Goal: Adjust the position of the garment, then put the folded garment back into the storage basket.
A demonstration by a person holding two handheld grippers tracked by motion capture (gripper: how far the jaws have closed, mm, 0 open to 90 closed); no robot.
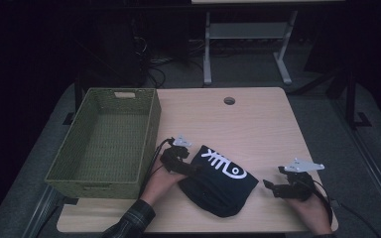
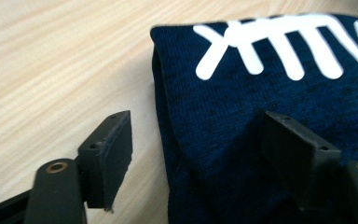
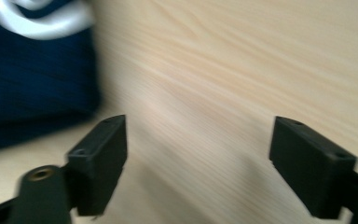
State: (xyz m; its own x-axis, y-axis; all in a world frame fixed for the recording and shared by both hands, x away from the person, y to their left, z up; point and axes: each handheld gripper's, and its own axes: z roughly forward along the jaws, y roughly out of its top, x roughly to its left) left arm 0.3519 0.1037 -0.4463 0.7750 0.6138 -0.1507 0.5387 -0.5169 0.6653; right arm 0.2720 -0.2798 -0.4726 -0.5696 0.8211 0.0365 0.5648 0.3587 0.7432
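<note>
The folded shirt (image 1: 218, 181) lies slantwise, its left edge between the left gripper's (image 1: 191, 168) released fingers (image 2: 107, 154), while the right gripper (image 1: 268, 186), fingers released too, sits apart on the desk (image 1: 258, 124).

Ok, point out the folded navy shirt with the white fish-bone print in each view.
High view: folded navy shirt, low centre, between both hands.
Left gripper view: right half, its edge between the jaws.
Right gripper view: upper-left corner.
Shared landmark: the white fish-bone print.
</note>
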